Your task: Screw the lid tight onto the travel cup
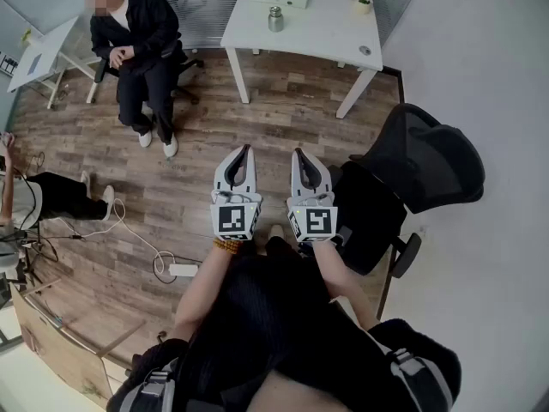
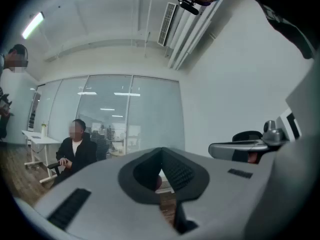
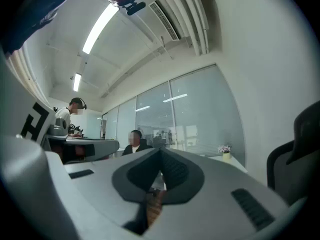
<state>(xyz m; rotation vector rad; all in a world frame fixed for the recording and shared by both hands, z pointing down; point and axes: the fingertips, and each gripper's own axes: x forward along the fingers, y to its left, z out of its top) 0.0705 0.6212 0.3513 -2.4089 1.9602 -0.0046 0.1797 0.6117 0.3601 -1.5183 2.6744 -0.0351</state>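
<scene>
- My left gripper (image 1: 245, 153) and my right gripper (image 1: 299, 154) hang side by side and level over the wooden floor (image 1: 171, 196). Both pairs of fingers are pressed together, with nothing between them.
- What I take for the travel cup (image 1: 275, 18), a small metal vessel, stands on the white table (image 1: 317, 33) at twelve o'clock from me, well apart from both grippers.
- A small round thing (image 1: 366, 50) near the table's edge at one o'clock may be the lid, but it is too small for me to tell.
- As I judge it, no part of the task is done: the cup stands untouched and no lid is on it.
- If I reach in with my fingers pressed shut, I would knock the cup instead of taking it. A narrow cup on a smooth top would likely tip or roll.
- The black office chair (image 1: 420, 170) stands near my right gripper at three o'clock. A wide swing of that arm could catch its backrest.
- The seated person (image 1: 137, 50) at ten o'clock has feet stretched toward my way to the table, so a careless approach could brush them.
- If the lid goes on tilted, the thread could bind and feel tight while askew. The slick metal wall may also spin in my holding grip.
</scene>
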